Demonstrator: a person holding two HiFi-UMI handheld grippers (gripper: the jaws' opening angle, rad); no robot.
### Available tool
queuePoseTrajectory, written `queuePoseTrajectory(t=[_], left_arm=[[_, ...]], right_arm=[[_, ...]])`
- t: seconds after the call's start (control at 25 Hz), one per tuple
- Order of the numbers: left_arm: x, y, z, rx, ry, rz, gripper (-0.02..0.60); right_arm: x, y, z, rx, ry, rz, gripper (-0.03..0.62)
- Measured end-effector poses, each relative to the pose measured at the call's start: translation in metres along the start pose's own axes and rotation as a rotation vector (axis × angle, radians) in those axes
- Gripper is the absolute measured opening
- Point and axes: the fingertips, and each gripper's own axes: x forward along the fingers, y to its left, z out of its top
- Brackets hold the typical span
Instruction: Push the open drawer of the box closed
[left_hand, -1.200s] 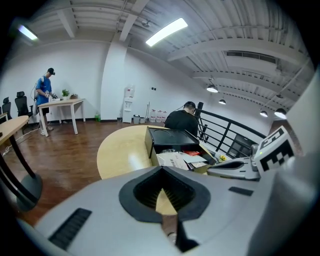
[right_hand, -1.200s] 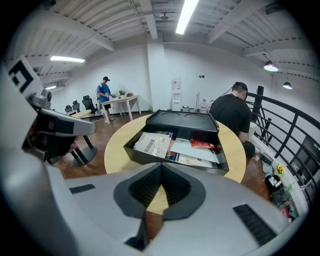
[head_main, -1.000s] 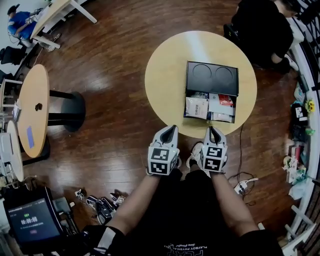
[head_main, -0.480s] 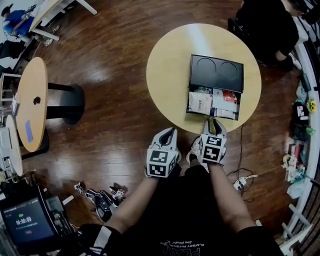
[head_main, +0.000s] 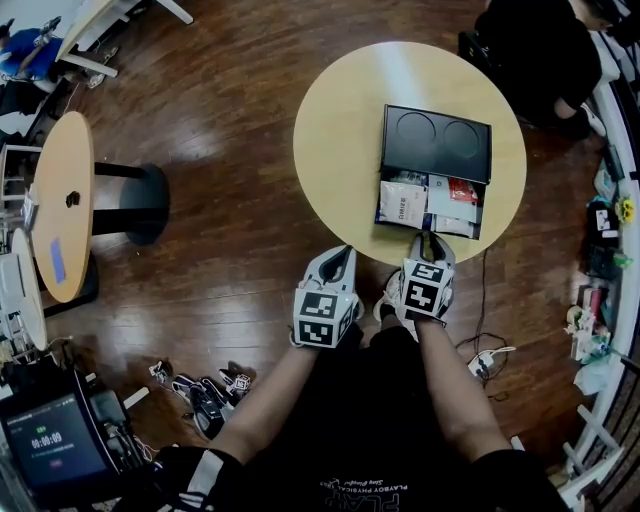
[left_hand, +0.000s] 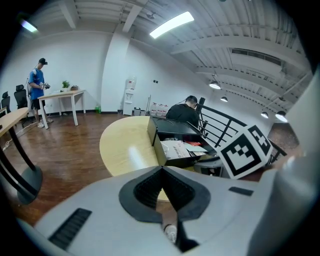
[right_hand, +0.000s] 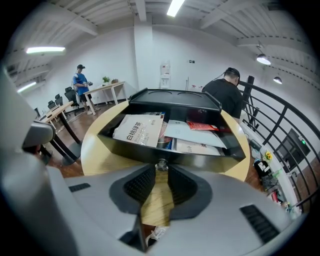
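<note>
On the round yellow table (head_main: 340, 150) stands the black box (head_main: 436, 140), two round recesses in its lid. Its drawer (right_hand: 200, 152) is pulled out toward me and holds paper packets. My right gripper (head_main: 428, 240) is at the table's near edge. In the right gripper view its jaws (right_hand: 161, 167) are open by a narrow gap, and the drawer's small metal knob (right_hand: 161, 164) sits right at the tips. My left gripper (head_main: 347, 253) hangs off the table's near-left edge, apart from the box (left_hand: 175, 135). Its jaws (left_hand: 161, 169) are shut with nothing between them.
A second round table (head_main: 65, 210) on a black pedestal stands at the left. A person in black (head_main: 530, 50) sits beyond the box. Cables and a power strip (head_main: 485, 365) lie on the wooden floor at the right, small devices (head_main: 200, 400) at the lower left.
My right gripper has moved forward from short of the table edge up to the drawer front. The left gripper has hardly moved.
</note>
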Motion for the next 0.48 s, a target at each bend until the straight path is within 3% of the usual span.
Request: queuePoseTrajectory(t=[0.48], left_arm=[[0.0006,-0.0016,0.0036,-0.011,-0.005,-0.002,-0.003]], right_arm=[[-0.002,-0.0008,0.0032,0.003,0.002,0.003,0.08]])
